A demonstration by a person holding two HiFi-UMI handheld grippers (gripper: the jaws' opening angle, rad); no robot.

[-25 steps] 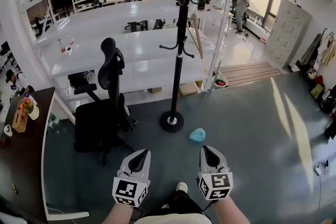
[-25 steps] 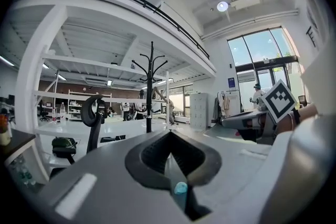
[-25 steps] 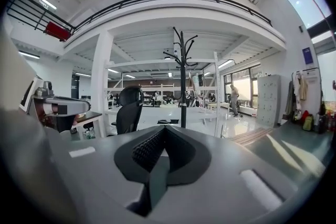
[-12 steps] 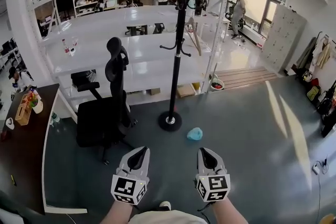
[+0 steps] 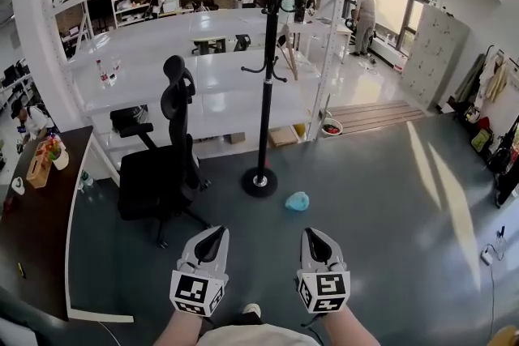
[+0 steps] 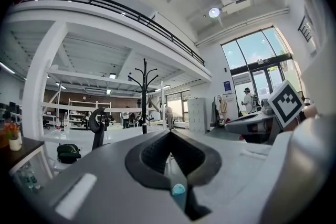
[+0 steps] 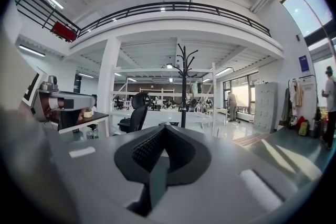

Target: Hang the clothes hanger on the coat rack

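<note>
Currently the office chair (image 5: 158,174) stands ahead-left of the fingers (image 7: 149,152), and the coat rack (image 5: 266,77) is upright straight ahead, well beyond both tips. Left gripper (image 5: 217,232) and right gripper (image 5: 311,232) are both clenched tight, nothing held. No hanger reads clearly. A small light-blue thing (image 5: 297,201) on the floor (image 5: 381,207) beyond the right tips, just beside the rack base, could be it. A pale teal shape (image 5: 285,4) at the upper hooks is too small to tell. Fits walking up to fetch it, or hanger already hung; step unsettled.
</note>
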